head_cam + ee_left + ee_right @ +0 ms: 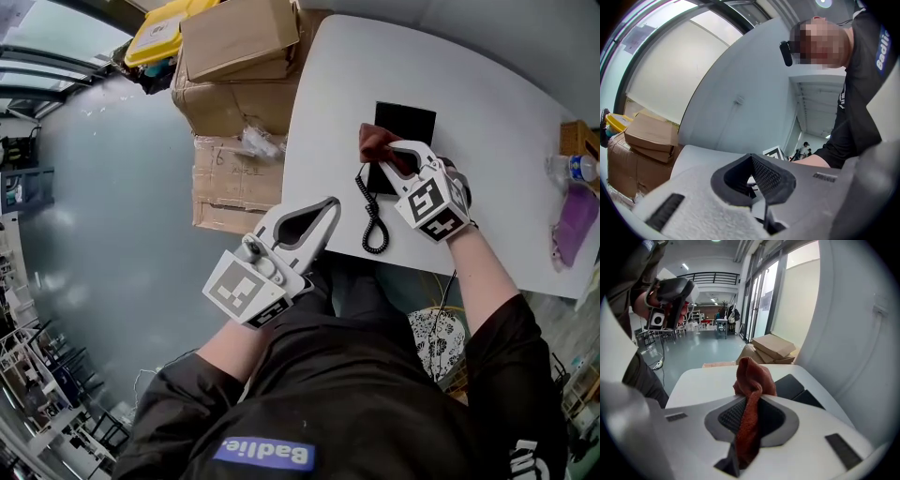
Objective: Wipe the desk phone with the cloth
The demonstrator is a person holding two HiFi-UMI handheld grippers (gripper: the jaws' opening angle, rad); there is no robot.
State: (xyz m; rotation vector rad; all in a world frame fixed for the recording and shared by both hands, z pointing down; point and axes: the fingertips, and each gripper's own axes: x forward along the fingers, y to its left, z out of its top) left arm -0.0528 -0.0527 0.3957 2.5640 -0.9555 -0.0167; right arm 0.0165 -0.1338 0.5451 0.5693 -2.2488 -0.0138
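Over phone (pixel 412 120), R gripper (pixel 394 150) pinching crumpled cloth (pixel 376 142)

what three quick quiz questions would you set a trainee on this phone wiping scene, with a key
1. True or false: the left gripper holds the cloth.
2. Pick one. The right gripper is above: A) the cardboard boxes, B) the desk phone, C) the water bottle.
3. Short answer: what colour is the table on which the coiled cord lies?

Key
1. False. Its jaws are shut on nothing, and it is off the table's near edge. The cloth is clamped in the right gripper.
2. B
3. White
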